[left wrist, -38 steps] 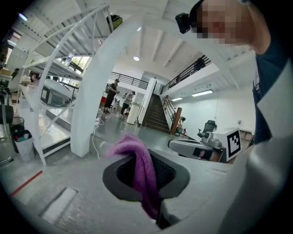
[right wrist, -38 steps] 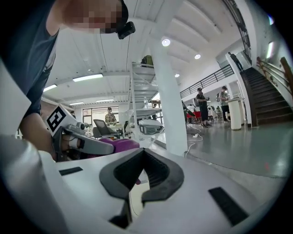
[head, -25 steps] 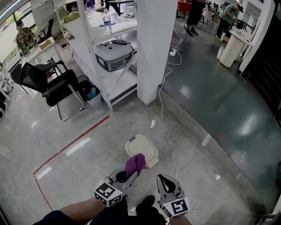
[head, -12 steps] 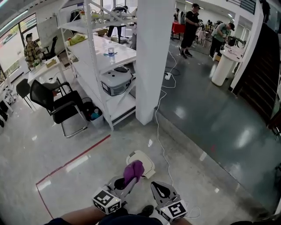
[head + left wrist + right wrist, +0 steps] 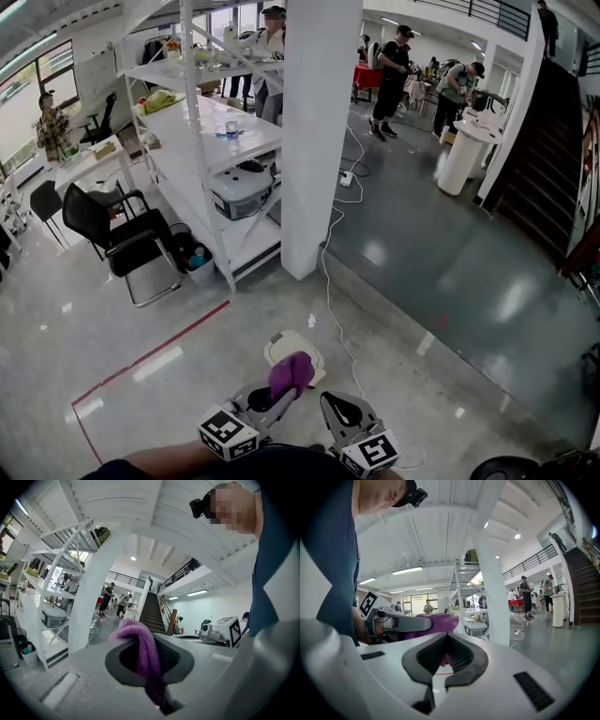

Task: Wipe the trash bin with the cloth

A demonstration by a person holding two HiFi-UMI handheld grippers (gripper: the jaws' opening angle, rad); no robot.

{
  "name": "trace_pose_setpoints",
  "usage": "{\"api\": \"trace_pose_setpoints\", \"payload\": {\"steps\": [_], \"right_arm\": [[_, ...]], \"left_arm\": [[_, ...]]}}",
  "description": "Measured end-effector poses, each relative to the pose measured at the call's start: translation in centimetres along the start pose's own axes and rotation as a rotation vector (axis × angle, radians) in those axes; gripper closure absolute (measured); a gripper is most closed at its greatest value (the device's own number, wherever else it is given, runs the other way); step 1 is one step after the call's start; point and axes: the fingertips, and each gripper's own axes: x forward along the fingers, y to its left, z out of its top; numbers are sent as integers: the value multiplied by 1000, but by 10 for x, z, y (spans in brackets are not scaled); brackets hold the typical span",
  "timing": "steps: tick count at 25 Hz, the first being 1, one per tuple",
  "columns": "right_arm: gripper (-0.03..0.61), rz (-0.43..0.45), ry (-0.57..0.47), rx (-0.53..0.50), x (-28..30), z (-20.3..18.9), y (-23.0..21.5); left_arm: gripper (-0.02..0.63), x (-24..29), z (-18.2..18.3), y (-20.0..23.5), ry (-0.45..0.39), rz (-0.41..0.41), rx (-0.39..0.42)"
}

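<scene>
The grey floor carries the trash bin, which is cream, squarish and lid down, just ahead of the 2 claws. To wipe it well, I'd press the cloth flat on the lid and drag overlapping strokes, keeping the pinch firm. The cloth is purple, plush and bunched over the bin's near edge. The left claw grips it. The right claw is closed on nothing.
</scene>
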Motion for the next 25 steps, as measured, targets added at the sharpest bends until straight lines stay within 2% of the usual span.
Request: {"api": "trace_pose_setpoints", "payload": {"steps": [5,15,25], "right_arm": [[572,-29,-23,7,-5,5,5],[572,40,5,-26,2,5,37],[572,57,1,-34,6,9,52]], "left_arm": [[591,-10,5,-10,1,-19,13],[591,-27,12,-14,-24,-5,20],[591,-45,16,-12,-36,21,23]]}}
